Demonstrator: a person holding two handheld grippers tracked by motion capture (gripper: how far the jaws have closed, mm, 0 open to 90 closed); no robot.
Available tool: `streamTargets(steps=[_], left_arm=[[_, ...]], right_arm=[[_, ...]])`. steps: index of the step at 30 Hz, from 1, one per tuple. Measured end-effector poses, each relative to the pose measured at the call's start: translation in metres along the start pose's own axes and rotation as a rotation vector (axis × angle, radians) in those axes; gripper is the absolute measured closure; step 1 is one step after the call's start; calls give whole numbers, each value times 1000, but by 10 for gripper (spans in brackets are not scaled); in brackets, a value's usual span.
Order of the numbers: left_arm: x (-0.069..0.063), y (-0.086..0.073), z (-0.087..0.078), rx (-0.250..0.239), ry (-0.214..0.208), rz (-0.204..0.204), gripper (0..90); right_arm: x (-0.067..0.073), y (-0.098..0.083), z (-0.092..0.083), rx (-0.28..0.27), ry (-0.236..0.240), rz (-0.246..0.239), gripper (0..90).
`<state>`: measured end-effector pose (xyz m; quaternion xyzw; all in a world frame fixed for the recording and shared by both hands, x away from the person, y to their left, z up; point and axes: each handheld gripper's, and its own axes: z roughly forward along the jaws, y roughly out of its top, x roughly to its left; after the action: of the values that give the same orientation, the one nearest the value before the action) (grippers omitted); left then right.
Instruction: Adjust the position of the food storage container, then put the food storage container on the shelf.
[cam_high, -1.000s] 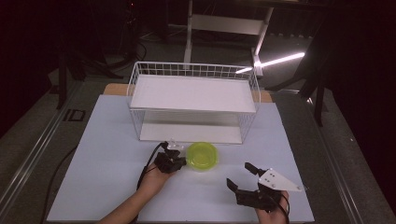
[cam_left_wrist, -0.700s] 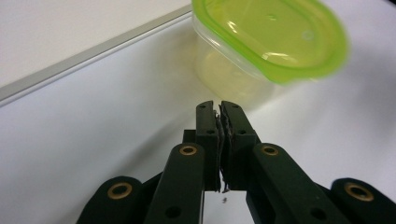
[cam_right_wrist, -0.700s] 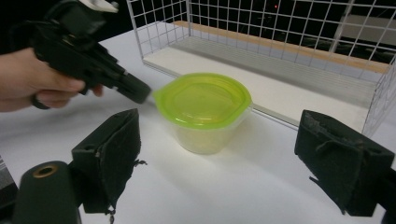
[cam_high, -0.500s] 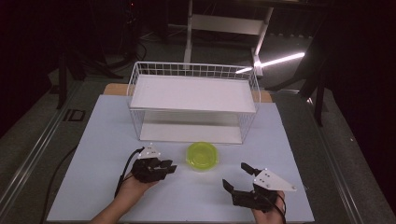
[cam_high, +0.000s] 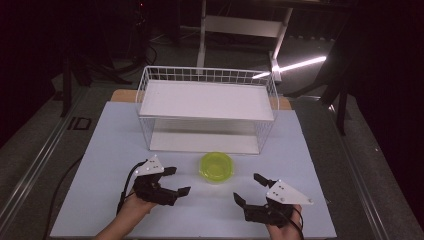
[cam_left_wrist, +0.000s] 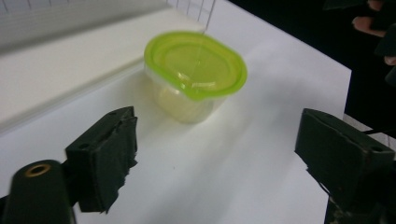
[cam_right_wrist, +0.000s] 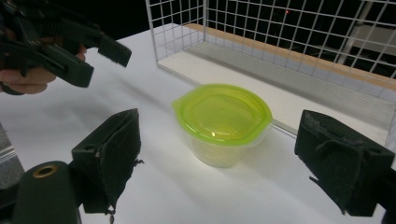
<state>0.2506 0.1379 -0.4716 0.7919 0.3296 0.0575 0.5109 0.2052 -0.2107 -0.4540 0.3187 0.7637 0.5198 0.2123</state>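
Note:
A small clear tub with a yellow-green lid (cam_high: 216, 166) stands on the white table, just in front of the wire basket (cam_high: 207, 107). My left gripper (cam_high: 179, 180) hovers to the tub's left. Its jaws have just been opening and stand wide with nothing between them. The left gripper view looks past the left gripper (cam_left_wrist: 219, 126) at the tub (cam_left_wrist: 196, 70), a short way off. My right gripper (cam_high: 247, 188) is open at the front right. In its own view the right gripper (cam_right_wrist: 219, 135) frames the tub (cam_right_wrist: 223, 116), apart from it, and the left gripper (cam_right_wrist: 100, 63) shows at the upper left.
The white wire basket (cam_right_wrist: 280, 42) with a flat white shelf stands behind the tub. The white tabletop (cam_high: 100, 150) ends at an edge close to my hands. Dark floor, cables and stand legs surround the table.
My left gripper has drawn back leftward from the tub's side and opened its jaws. The tub stays in place. The right gripper has barely moved.

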Motion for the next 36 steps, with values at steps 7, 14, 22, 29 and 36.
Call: streamTargets(steps=[7,14,22,29,36], left_arm=[[-4,10,2,-28,-30,-4,69],[-7,18,6,-40,-65,-19,34],[-2,29,9,-97,-33,-33,21],[5,36,17,-113,26,-66,21],[15,40,28,-96,44,-31,22]], right_arm=[[-1,9,13,37,47,27,143],[-5,18,24,36,59,38,143],[-12,29,36,23,53,-4,140],[-21,31,47,31,43,37,133],[-36,26,58,56,2,99,132]])
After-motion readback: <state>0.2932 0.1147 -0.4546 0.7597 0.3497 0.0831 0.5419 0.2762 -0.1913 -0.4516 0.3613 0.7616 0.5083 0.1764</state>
